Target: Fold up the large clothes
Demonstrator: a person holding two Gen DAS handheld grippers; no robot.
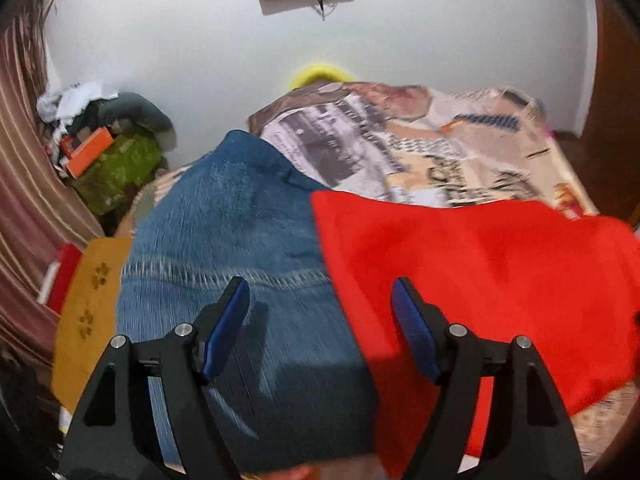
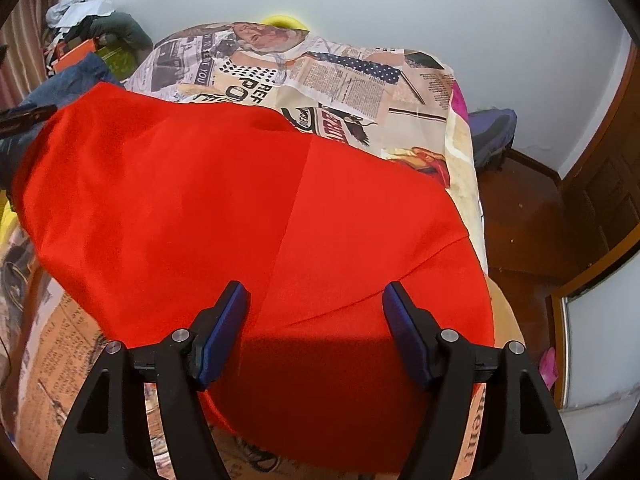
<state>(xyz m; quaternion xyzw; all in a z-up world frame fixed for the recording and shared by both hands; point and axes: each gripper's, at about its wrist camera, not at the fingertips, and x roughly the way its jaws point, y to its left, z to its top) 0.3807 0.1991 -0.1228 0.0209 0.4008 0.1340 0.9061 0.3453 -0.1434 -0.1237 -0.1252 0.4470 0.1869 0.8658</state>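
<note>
- two garments lie side by side on the bed [image 2: 420,80]: a red cloth [image 2: 240,208] spread over the newspaper-print cover, and blue jeans [image 1: 224,240] at its left edge, the red edge lapping over the denim in the left wrist view.
- both tools are empty. the left gripper [image 1: 320,320] hangs over the seam where the jeans meet the red cloth, jaws wide with nothing between them; the right gripper [image 2: 316,320] hangs over the near part of the red cloth, jaws equally wide.
- one risk is a mixed grab: if the left gripper closes where it is, it could pinch denim and red fabric together, so a fold would drag both pieces.
- another risk is a single-layer pinch. the red cloth shows a crease line [image 2: 288,216] and a diagonal hem near the right gripper; closing on only the top layer would likely leave the lower layer behind and give a crooked fold.
- the near edge of the red cloth appears to hang toward the bed's front edge, so a careless pull toward the person might slide it off.
- the fabric looks thin and smooth, so a shallow bite at the very edge may slip out mid-lift.
- the left wrist view is motion-blurred, so exactly how the jeans lie is hard to tell.
</note>
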